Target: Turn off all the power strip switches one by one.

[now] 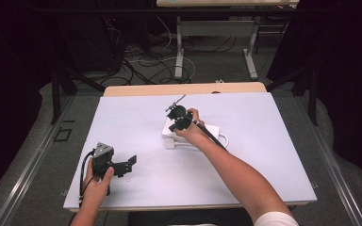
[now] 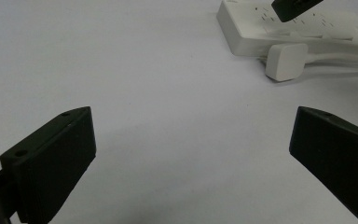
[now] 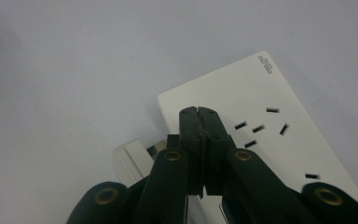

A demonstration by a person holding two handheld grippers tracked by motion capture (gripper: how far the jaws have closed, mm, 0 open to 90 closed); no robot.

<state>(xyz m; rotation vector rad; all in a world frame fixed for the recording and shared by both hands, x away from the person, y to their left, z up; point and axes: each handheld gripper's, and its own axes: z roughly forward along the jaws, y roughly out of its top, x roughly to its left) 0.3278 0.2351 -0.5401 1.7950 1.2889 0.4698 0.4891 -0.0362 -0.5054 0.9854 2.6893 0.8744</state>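
While my right gripper [image 3: 199, 112] hovers over the white power strip [image 3: 261, 140], its jaws are pressed together with nothing between them, tips poised above the strip's near end, just short of the socket slots. The strip lies on the white table cover [image 1: 122, 117], and a white plug [image 2: 285, 61] on its cable sits just beside the strip's near long edge, touching or almost touching it. My left gripper [image 1: 120, 165] rests well apart from the strip, towards the near left corner, jaws spread wide and empty.

I judge the step in hand to be taking up that plug. To do it well I would part the right jaws first, shift off the strip's top towards the plug, come down square over its body, and grip its flat sides rather than the cable, so it cannot twist.

The plug's prongs are hard to make out; in the right gripper view the jaws cover most of it, so I may be misreading which way it faces. The strip's far end is hidden behind my hand in the high view.
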